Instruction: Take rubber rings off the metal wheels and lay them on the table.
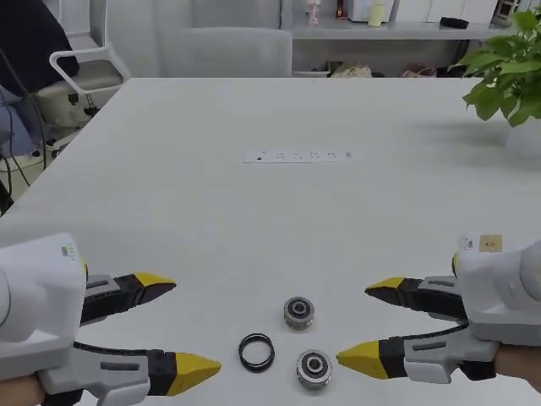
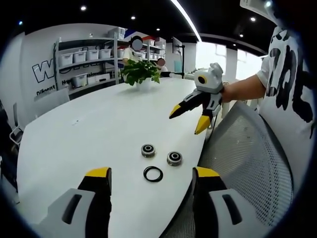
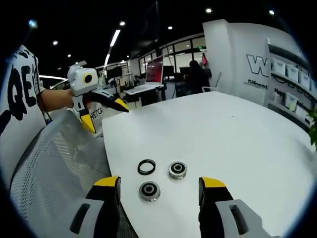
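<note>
On the white table (image 1: pixel 270 211), near its front edge, a loose black rubber ring (image 1: pixel 256 352) lies flat just beside two small round metal wheels (image 1: pixel 298 311), touching neither. The yellow-tipped left gripper (image 1: pixel 194 326) and right gripper (image 1: pixel 353 325) flank them, jaws spread wide, holding nothing.

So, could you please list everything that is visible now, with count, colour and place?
metal wheels: two, silver, near table edge, between the grippers
rubber ring: one, black, flat on the table, left of the nearer wheel
table: one, white
socket strip: one, white, middle of the table
plant: one, green, far right
chair: one, pale, behind the table
left gripper: one, yellow tips, open, lower left
right gripper: one, yellow tips, open, lower right
</note>
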`<action>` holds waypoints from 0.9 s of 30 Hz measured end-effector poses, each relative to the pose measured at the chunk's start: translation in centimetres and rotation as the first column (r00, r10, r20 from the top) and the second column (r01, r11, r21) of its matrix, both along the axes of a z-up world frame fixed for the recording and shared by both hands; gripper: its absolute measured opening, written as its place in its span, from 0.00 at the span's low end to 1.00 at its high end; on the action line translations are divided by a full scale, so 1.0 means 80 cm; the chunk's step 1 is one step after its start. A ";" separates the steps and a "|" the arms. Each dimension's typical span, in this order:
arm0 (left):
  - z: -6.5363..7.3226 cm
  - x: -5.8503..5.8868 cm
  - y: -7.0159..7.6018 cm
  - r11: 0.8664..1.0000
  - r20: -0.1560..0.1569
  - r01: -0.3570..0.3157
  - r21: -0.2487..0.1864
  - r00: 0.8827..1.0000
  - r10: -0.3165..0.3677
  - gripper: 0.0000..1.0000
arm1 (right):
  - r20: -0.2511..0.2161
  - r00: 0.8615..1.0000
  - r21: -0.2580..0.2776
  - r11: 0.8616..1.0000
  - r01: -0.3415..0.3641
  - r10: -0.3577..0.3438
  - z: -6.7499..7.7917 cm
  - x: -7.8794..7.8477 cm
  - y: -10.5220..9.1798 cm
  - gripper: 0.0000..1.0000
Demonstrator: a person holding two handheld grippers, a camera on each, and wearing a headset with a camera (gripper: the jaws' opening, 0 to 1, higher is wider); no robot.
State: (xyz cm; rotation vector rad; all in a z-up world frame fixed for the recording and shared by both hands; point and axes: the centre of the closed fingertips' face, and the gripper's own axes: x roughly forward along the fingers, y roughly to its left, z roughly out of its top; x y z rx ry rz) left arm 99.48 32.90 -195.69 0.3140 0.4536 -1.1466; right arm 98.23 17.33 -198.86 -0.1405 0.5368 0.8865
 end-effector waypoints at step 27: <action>-0.005 -0.006 0.008 1.000 0.021 -0.018 0.015 1.000 0.018 0.67 | 0.037 0.998 -0.060 0.996 0.059 -0.057 -0.003 -0.024 -0.029 0.71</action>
